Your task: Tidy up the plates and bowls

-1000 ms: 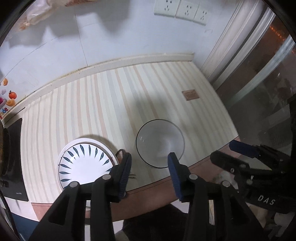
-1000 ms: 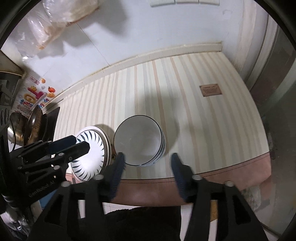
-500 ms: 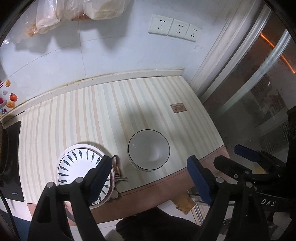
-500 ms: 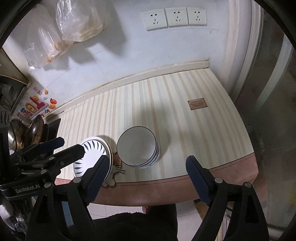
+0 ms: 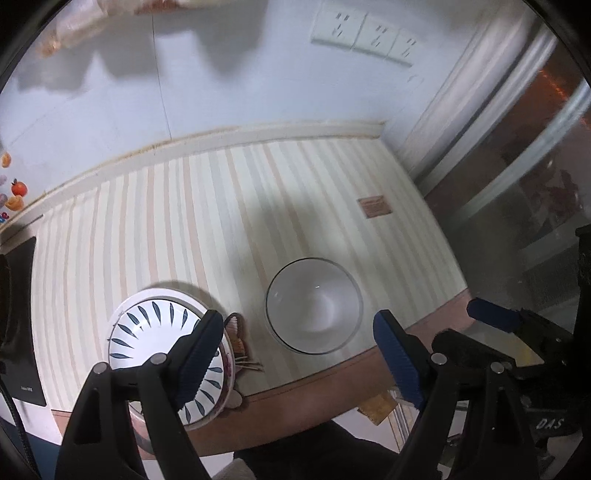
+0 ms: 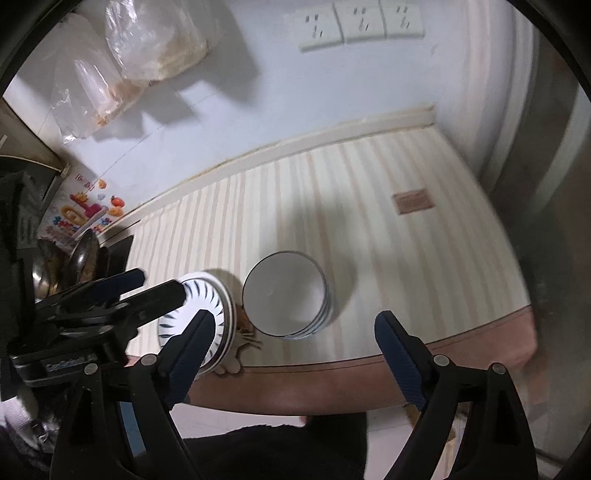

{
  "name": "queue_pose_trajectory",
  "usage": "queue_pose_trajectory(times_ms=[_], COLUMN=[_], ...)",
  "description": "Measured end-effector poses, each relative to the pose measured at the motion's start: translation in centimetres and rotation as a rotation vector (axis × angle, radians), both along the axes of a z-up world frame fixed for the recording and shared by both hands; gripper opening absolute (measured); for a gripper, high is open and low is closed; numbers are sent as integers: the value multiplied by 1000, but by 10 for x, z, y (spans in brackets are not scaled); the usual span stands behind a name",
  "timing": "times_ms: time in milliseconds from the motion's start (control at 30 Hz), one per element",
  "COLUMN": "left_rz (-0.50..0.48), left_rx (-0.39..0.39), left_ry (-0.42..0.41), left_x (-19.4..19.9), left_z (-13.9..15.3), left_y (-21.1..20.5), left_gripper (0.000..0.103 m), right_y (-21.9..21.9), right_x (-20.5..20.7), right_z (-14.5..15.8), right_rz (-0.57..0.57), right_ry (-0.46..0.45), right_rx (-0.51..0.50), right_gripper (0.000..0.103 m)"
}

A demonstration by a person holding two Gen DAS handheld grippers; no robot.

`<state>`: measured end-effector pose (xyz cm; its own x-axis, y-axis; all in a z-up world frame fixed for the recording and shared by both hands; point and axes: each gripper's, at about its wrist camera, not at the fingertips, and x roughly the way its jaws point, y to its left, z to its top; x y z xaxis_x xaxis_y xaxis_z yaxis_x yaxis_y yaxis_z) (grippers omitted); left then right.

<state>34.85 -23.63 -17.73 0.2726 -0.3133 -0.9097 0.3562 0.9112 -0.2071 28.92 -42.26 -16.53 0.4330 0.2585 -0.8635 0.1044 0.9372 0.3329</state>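
Note:
A stack of white bowls with dark rims (image 5: pixel 314 304) (image 6: pixel 286 299) stands near the front edge of the striped counter. Left of it sits a stack of white plates with a blue leaf pattern (image 5: pixel 147 332) (image 6: pixel 207 299). My left gripper (image 5: pixel 297 360) is open and empty, held above the counter's front edge, its left finger over the plates. My right gripper (image 6: pixel 295 360) is open and empty, also held above the front edge before the bowls. The left gripper also shows at the left of the right wrist view (image 6: pixel 129 291).
A cat-shaped coaster (image 5: pixel 240 343) lies between plates and bowls. A black stove edge (image 5: pixel 18 314) and a pan (image 6: pixel 74 258) are at the left. Plastic bags (image 6: pixel 147 48) hang on the wall beside sockets (image 6: pixel 358 22). A brown label (image 5: pixel 375 206) sits on the counter.
Both grippers opened wide from a narrow gap and pulled up and back from the counter. The bowls and plates have stayed in place.

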Motion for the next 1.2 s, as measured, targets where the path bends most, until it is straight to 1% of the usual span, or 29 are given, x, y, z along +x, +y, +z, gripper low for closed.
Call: queue_pose_trajectory(times_ms=[100,133,333,467,500,533,600,667,733,800,867,900,933,967,1033,1100,1200], left_rz=[-2,-7,3,5,-5,-12,-22,-49,-58,-54,-40,-32,-30,-33,-34,-35,-27], left_rx=[12,17,27,21,6,-7,-16,-42,-51,-57,-89,-110,-126,-159,-162,-163,-169], left_ry=[55,81,221,327,369,394,423,460,487,510,529,543,551,564,554,543,529], left_x=[17,26,61,77,81,82,84,86,86,87,88,88,88,87,86,84,83], left_z=[-28,-42,-100,-134,-145,-152,-162,-172,-180,-188,-193,-195,-196,-196,-194,-193,-191], left_y=[-5,-6,-8,-11,-13,-15,-18,-24,-27,-27,-23,-21,-20,-20,-21,-21,-18], left_gripper=[83,83,83,83,83,83,82,82,77,76,75,74,71,64,64,64,63], right_y=[-2,-3,-16,-25,-26,-27,-26,-25,-23,-20,-18,-18,-17,-16,-12,-9,-3], right_x=[14,18,51,71,76,79,85,90,95,100,104,105,106,108,111,114,119], right_z=[-29,-38,-103,-151,-162,-172,-191,-207,-222,-234,-245,-249,-253,-256,-262,-266,-267], right_rz=[6,5,-27,-52,-55,-57,-60,-57,-49,-43,-41,-38,-35,-29,-15,-3,-4], right_ry=[33,44,119,184,200,216,244,264,286,300,309,309,309,313,319,319,319], right_rx=[33,45,168,216,230,240,270,295,312,327,333,344,360,369,383,410,416], right_gripper=[90,90,90,90,90,90,90,90,90,90,88,84,77,76,65,60,60])
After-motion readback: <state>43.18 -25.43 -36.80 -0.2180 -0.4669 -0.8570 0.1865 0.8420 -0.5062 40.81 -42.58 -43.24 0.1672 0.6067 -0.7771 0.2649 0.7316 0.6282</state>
